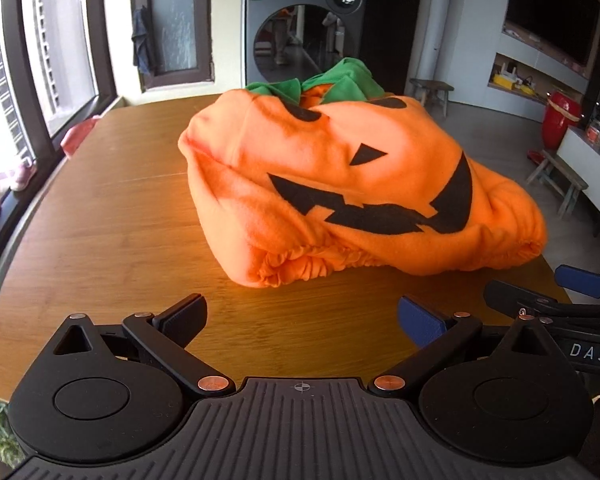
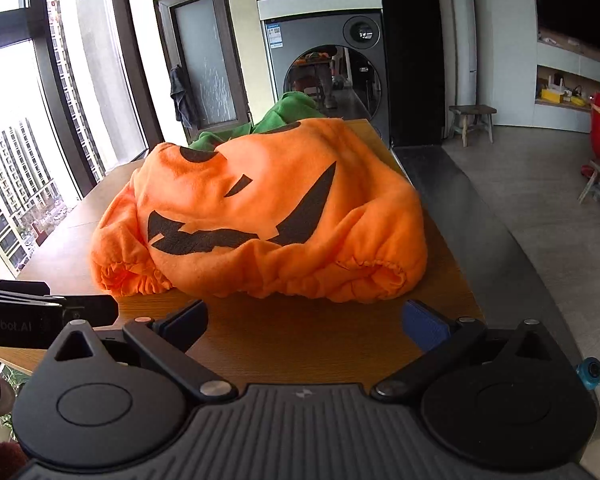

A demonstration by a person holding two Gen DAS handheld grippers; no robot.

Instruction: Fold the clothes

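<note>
An orange fleece pumpkin costume (image 1: 352,184) with a black jack-o'-lantern face and a green collar (image 1: 340,82) lies bunched on the wooden table (image 1: 112,216). It also shows in the right wrist view (image 2: 268,216), its gathered hem facing me. My left gripper (image 1: 302,318) is open and empty, a little short of the hem. My right gripper (image 2: 306,322) is open and empty, just short of the hem. The right gripper shows at the right edge of the left wrist view (image 1: 580,292). The left gripper's body shows at the left edge of the right wrist view (image 2: 48,312).
A washing machine (image 1: 304,32) stands beyond the table's far end. Windows (image 2: 28,140) run along the left. The table's right edge (image 2: 452,216) drops to grey floor with wooden stools (image 2: 472,120) and a red drum (image 1: 560,120).
</note>
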